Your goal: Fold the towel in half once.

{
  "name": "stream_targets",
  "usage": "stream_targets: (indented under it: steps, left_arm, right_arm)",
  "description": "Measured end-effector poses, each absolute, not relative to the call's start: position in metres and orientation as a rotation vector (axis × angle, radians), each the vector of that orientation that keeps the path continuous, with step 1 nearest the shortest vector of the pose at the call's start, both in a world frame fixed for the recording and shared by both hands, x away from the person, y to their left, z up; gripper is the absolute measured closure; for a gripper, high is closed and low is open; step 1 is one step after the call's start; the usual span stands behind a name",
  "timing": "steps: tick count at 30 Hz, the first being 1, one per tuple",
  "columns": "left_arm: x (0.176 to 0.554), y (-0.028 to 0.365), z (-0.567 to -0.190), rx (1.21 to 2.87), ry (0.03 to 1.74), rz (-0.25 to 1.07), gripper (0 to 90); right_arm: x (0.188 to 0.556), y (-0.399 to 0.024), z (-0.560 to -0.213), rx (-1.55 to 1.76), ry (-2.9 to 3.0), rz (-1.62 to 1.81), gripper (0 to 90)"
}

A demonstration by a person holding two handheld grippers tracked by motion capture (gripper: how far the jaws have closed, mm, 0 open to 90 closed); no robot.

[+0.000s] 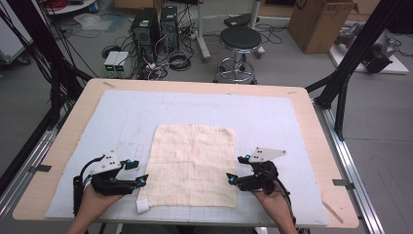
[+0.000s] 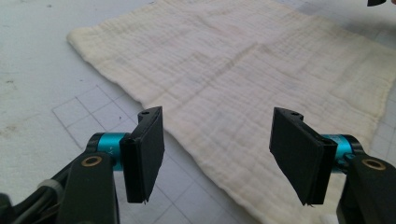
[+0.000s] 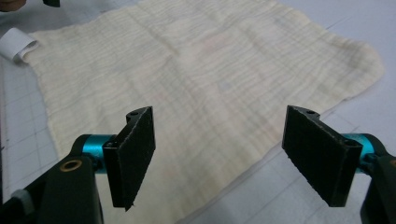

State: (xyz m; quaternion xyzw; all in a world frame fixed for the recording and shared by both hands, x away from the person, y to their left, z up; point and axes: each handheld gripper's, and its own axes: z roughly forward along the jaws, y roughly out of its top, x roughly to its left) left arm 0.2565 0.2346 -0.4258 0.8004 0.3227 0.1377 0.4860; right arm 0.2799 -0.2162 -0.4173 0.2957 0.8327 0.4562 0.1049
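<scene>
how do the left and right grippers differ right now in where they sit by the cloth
The left gripper sits at the cloth's left edge, near the corner with the white tag; the right gripper sits at its right edge, with no tag nearby. Both have jaws wide open, face inward, and hold nothing.

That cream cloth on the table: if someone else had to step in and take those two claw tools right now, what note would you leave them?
Left gripper: open, holding nothing, at the left edge of the cream, square, woven cloth, near its near-left corner.
Right gripper: open, holding nothing, at the cloth's right edge, near its near-right corner.
The cloth lies spread flat on the pale grey gridded mat; a small white tag sticks out at its near-left corner.
Done: both grippers are lined up on opposite edges.
Left: nothing is gripped and no fold shows yet. Probably close on each edge, then lift.
</scene>
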Motion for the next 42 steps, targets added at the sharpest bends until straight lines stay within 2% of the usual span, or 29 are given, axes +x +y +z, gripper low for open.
stream_targets:
  steps: [14,30,39,42]
  left_arm:
    - [0.294,0.228,-0.408,1.927,0.854,0.336,41.7]
    - [0.364,0.209,-0.393,1.878,0.966,0.366,45.7]
    - [0.396,0.212,-0.396,1.848,1.087,0.412,46.4]
    - [0.403,0.209,-0.401,1.849,1.117,0.424,47.5]
  right_arm:
    - [0.323,-0.217,-0.407,0.933,2.425,1.28,27.2]
    - [0.382,-0.217,-0.396,1.052,2.383,1.282,37.6]
    - [0.413,-0.209,-0.387,1.058,2.378,1.258,39.4]
    - [0.421,-0.206,-0.388,1.061,2.373,1.247,44.6]
